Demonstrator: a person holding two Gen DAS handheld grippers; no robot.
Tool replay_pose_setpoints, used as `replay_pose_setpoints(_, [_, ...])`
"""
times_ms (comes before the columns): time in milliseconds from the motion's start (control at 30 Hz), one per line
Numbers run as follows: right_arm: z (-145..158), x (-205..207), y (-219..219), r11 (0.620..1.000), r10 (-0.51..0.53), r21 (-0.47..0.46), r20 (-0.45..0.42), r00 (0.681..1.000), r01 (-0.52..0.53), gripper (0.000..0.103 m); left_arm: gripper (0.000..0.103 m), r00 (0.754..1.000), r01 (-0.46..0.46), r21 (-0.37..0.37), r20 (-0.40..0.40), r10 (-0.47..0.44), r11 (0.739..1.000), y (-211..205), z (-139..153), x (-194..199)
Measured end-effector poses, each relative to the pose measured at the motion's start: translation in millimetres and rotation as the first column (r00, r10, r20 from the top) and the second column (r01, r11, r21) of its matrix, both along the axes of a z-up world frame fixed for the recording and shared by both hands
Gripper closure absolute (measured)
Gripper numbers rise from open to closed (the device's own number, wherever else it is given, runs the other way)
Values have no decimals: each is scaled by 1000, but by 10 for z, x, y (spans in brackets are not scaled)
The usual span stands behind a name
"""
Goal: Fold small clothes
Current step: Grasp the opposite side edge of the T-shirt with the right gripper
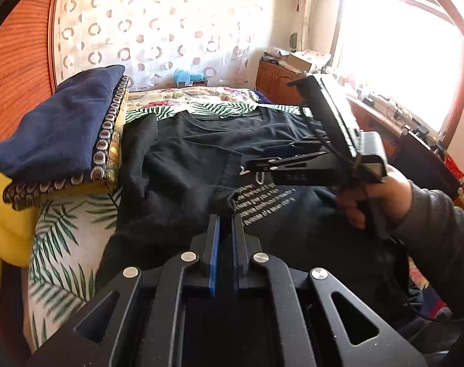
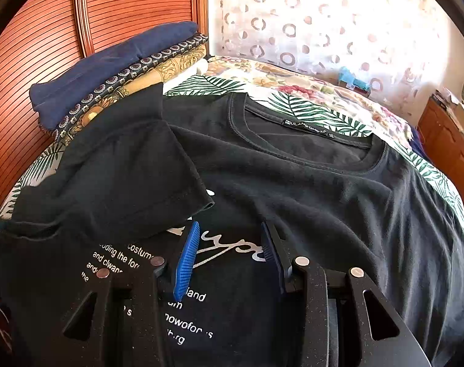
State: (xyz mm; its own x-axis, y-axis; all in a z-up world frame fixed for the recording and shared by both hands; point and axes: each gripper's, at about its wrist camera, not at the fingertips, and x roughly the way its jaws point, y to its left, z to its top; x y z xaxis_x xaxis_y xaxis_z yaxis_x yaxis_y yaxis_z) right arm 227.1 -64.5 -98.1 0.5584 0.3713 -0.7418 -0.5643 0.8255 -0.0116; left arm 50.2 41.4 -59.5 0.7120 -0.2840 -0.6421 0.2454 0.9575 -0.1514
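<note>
Nearest me, the left claw [image 1: 225,223] has its blue pads drawn almost together. A bunched edge of the black T-shirt [image 2: 308,189] sits right at its tips, though I cannot tell whether any cloth is actually pinched. The right claw [image 2: 228,244] hangs half open over the white lettering [image 2: 183,302] on the chest, with nothing between its fingers.

The shirt lies front-up on the bed [image 2: 317,113] with its leaf-print cover. One sleeve [image 2: 134,177] is already turned in across the body, the other side still spread flat. It looks like thin, limp cotton: light, soft, nothing breakable, and likely to sag and drag unless lifted at two points. I would judge the shoulder seam and the hem on the unfolded side the best holds, pinching a single layer.

Beyond the collar [image 2: 305,143], a stack of folded textiles [image 1: 63,128] rests against the wooden headboard [image 2: 42,30].
</note>
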Motion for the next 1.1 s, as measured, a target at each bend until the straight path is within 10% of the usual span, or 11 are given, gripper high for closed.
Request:
replay_pose_setpoints(200, [4,15,-38,1000,-8,11,-5,1000,8,61,95,1000,-3,20,9,2,1000,1,16,-67])
replay_pose_setpoints(433, [6,8,-36,1000,-8,7,-4,1000,8,61,28,999,-39,50,33,38,998,3,-10,-35])
replay_pose_setpoints(1100, [50,248,128,995,79,72,-74,994,-74,61,22,979,-153,135,-112,169,979,227,-504,343])
